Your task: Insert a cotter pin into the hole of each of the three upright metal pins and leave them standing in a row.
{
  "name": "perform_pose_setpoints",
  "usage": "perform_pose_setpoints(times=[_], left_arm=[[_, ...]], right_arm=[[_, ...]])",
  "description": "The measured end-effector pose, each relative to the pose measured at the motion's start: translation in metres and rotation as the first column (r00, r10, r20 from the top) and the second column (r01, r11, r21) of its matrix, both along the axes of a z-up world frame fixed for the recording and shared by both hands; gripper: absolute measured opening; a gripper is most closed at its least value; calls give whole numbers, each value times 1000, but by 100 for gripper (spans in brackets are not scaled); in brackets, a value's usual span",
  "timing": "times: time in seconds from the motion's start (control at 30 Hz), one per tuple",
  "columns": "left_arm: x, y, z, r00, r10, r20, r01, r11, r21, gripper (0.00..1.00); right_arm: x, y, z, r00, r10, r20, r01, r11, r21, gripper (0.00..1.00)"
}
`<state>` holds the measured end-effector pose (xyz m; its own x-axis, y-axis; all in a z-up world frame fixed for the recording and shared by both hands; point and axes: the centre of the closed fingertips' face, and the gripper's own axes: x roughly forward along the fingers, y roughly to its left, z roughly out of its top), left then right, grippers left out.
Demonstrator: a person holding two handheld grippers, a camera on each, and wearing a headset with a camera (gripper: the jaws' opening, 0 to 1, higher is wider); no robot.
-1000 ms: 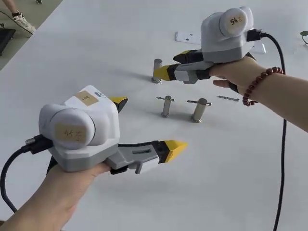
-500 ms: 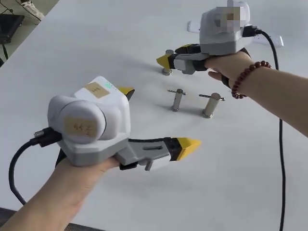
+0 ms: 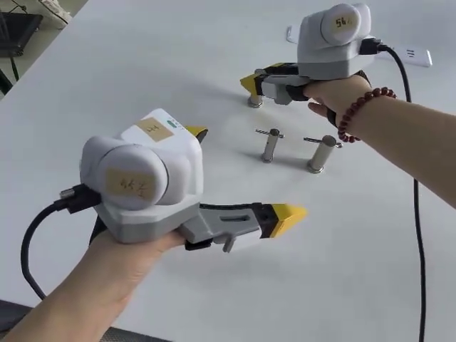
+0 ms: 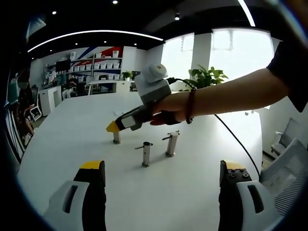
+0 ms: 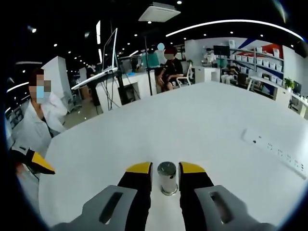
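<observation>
Right gripper (image 5: pixel 166 169) has slid astride the bare far-left pin (image 5: pixel 167 177), contact unclear; left gripper (image 4: pixel 162 166) gapes empty; cotter pin needed next.

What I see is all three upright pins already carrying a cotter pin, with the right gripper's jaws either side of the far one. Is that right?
Not quite. Only two carry a cotter pin: the middle pin and the end pin. The far pin, between the right gripper's jaws, shows none in the right gripper view.

bench | white power strip (image 3: pixel 417 55) on table (image 3: pixel 128 64); potted plant (image 4: pixel 208 77) by window; seated person (image 5: pixel 169 74) beyond
</observation>
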<state>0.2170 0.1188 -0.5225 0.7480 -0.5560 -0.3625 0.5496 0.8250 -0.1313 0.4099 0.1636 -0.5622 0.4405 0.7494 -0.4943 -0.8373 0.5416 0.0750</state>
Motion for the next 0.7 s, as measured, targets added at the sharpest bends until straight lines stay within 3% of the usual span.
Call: perform_pose_setpoints(times=[0.37,0.5,0.7], left_arm=[[0,1,-3,1000,2,-14,-2,1000,1,98],[-2,1,-6,1000,0,-30,0,1000,-2,97],[-1,0,-7,1000,0,-28,0,1000,0,98]], right_arm=[[6,-4,-6,999,-27,-28,27,1000,4,10],[4,-5,-5,1000,-16,-21,15,1000,-7,9],[5,-9,-6,1000,0,-13,0,1000,-31,9]])
